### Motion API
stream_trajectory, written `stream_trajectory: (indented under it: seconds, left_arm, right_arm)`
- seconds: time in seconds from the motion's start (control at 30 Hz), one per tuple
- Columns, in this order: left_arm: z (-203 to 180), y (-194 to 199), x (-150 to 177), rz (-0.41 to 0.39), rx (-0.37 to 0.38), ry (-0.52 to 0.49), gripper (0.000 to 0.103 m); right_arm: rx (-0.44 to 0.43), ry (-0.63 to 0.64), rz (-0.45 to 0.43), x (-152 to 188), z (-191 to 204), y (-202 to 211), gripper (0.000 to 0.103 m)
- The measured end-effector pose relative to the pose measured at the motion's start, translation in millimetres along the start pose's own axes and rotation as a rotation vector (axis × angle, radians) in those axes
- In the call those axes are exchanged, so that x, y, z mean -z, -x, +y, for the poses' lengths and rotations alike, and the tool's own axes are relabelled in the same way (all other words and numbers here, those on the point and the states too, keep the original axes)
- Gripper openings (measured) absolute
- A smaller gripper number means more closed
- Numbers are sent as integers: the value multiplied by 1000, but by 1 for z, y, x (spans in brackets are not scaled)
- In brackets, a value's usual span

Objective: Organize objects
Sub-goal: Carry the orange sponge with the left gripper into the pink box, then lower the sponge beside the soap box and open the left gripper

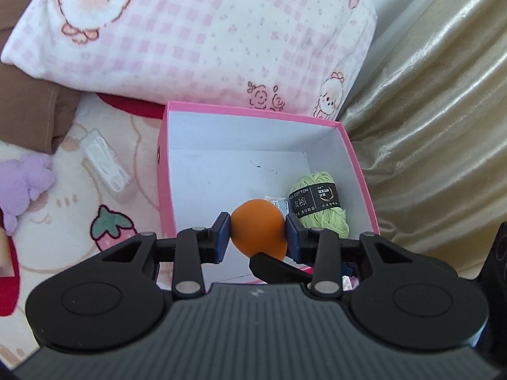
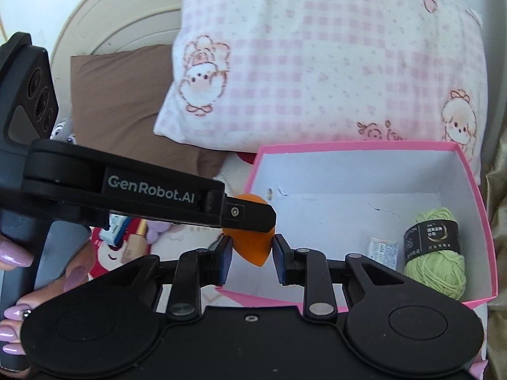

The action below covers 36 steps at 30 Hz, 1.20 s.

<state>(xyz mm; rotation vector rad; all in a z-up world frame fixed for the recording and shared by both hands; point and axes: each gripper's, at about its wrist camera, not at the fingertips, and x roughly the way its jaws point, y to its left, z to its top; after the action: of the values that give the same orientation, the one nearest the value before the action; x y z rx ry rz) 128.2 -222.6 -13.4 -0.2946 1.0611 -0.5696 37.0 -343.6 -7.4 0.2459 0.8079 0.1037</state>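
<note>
held thing: orange sponge (image 1: pixel 258 226), teardrop shape, pinched between the pads of the left claw (image 1: pixel 258 232).
left claw: closed on the sponge, jaws partly apart around its wide belly.
right claw (image 2: pixel 252 255): log-shut by its narrowest setting, yet a gap shows between its pads; the sponge's pointed end hangs in that gap and contact is not clear. Empty grip, as far as I can judge.
sponge axis: fat end toward 12, tip toward 6 in the right wrist view, pointing down and toward the camera.
box (image 1: pixel 253 109): pink, white inside, open top, on the bed below the pillow (image 1: pixel 202 31).
key relation: the sponge hangs over the box's near edge, at the 6 o'clock side of the floor; open floor lies from 10 to 12.
box contents: green yarn (image 1: pixel 320 209) in the 4 o'clock corner, a small packet (image 2: pixel 383 250) just beside it.
nearer hand: left, already carrying.
next move (judgement): carry slightly toward 12, then release clear of the yarn.
risk: dropped here, the sponge could catch the near wall and roll out onto the bed.
</note>
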Motion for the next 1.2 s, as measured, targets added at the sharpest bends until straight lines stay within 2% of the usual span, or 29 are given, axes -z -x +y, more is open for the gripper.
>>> stream_trajectory:
  seconds: [0.13,0.3,0.47,0.57,0.67,0.73,0.87,0.93,0.97,1.03,1.1,1.2]
  left_arm:
    - [3,-55,-5,92,-16,61,36]
    - [2,-102,-2,162,-25,52,37]
    - [9,-130,-1,205,-24,73,37]
    - [7,-140,0,220,-52,55,36]
    - [5,-150,1,240,-43,59,36]
    - [4,-156,3,252,-48,54,36]
    - [5,-165,7,274,-52,52,36]
    - [7,-167,7,288,-58,53,36]
    - [7,-167,7,291,-60,51,36]
    - [6,-166,6,296,-65,52,43]
    - [5,-162,4,276,-85,42,50]
    - [4,-156,1,240,-88,32,48]
  right_arm:
    - [32,-100,94,-2,-35,-31,32]
    - [59,-198,173,0,-67,-60,32]
    - [95,-171,200,9,-75,-76,30]
    - [102,-145,227,12,-76,-85,30]
    - [158,-58,240,15,-69,-88,32]
    - [187,-21,240,17,-67,-89,36]
    - [214,-30,254,20,-77,-95,49]
    - [204,-33,260,23,-80,-99,49]
    - [199,-33,255,24,-81,-99,46]
    - [174,-22,241,25,-80,-97,34]
    - [192,1,233,26,-77,-95,23]
    - [199,-24,241,25,-82,-92,20]
